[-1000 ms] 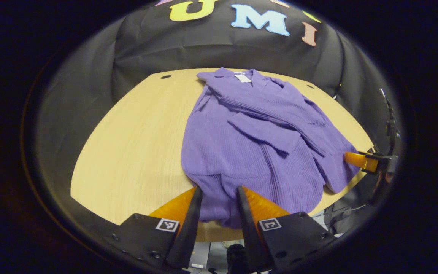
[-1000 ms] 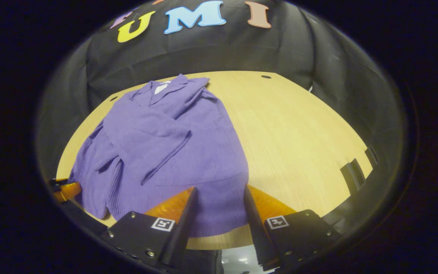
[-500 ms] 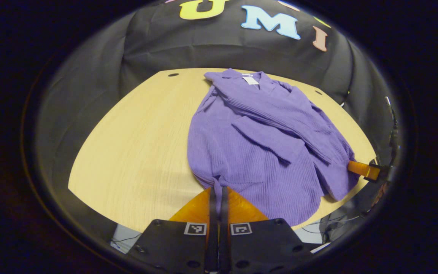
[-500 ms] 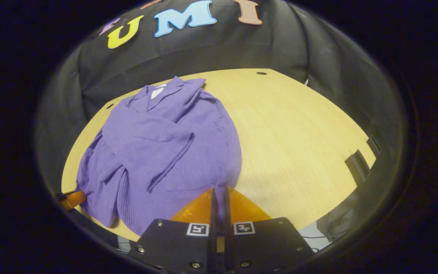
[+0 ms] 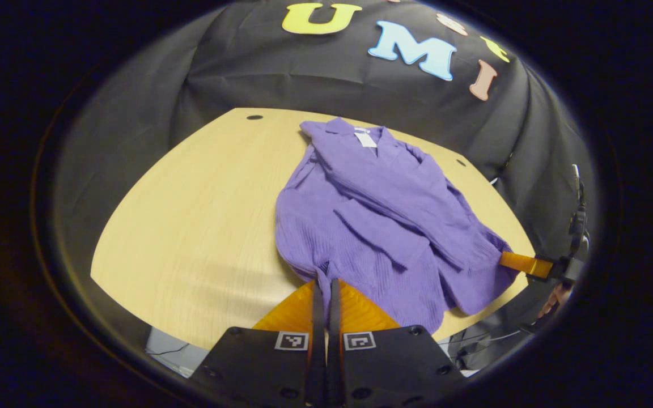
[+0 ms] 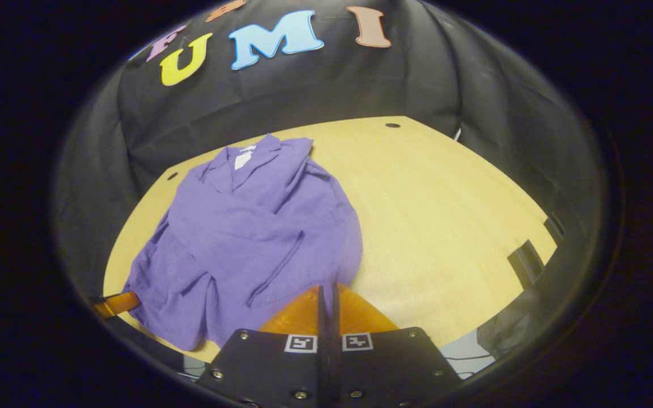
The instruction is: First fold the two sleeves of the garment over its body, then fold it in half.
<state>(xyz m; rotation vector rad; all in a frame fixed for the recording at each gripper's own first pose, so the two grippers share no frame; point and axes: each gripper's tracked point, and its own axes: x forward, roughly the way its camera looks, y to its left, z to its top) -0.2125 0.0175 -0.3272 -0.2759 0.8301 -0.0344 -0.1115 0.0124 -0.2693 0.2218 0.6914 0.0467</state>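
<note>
Left gripper view, both tongs (image 5: 323, 283) (image 6: 328, 289) pinching purple garment (image 5: 383, 209) hem, pale wooden table (image 5: 190, 215), black-draped booth.

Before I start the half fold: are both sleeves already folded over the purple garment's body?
Yes, folded. Both sleeves lie crossed over the purple garment; left gripper and right gripper pinch its near hem.

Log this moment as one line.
sleeves: folded over garment | left gripper: shut on hem | right gripper: shut on hem | half-fold: not done
</note>
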